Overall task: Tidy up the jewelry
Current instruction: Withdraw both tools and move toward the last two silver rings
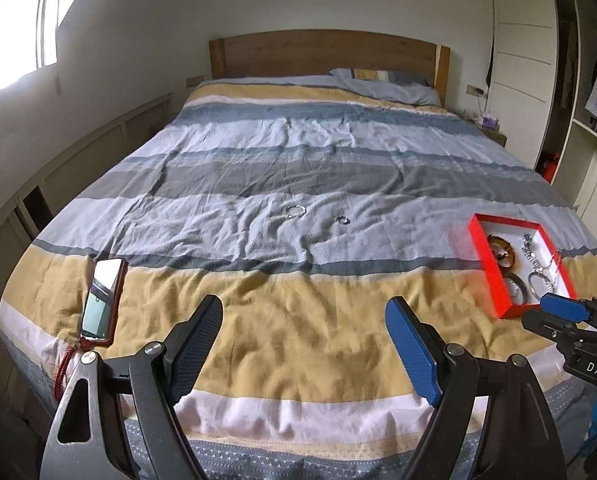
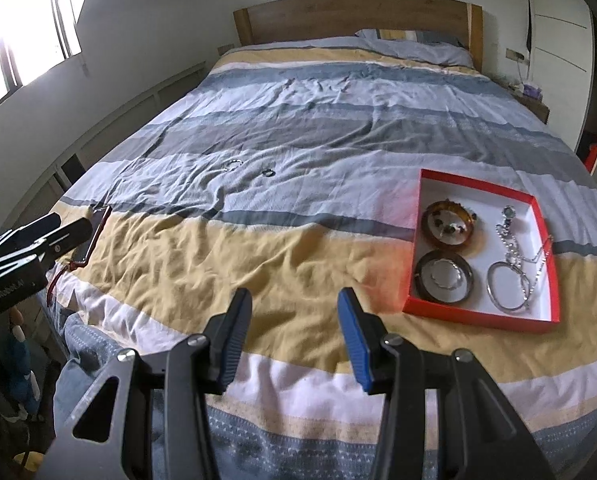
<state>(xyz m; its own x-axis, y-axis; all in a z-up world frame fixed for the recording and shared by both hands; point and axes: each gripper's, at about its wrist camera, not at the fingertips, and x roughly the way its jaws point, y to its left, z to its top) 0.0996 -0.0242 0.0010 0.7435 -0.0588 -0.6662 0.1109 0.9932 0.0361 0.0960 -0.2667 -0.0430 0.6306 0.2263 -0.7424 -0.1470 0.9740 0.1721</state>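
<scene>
**Jewelry and box on striped bedspread**

A red box point(image 2: 414, 240), shallow, open-topped and white inside, lay flat near the right edge of the bed, on the pale and yellow stripes. It held an amber-brown bangle point(image 2: 450, 226) at the far left with small dark pieces inside its ring, a dark brown bangle point(image 2: 444, 276) nearer, encircling a thin silver ring, a plain silver bangle point(image 2: 508, 286) at the near right, and a silver chain point(image 2: 512, 240) trailing from the far right down across that bangle. Two loose items lay well apart from the box on the grey-blue stripe mid-bed: a thin silver hoop point(image 1: 294, 211) and, just right of it, a smaller ring point(image 1: 342, 220).
</scene>
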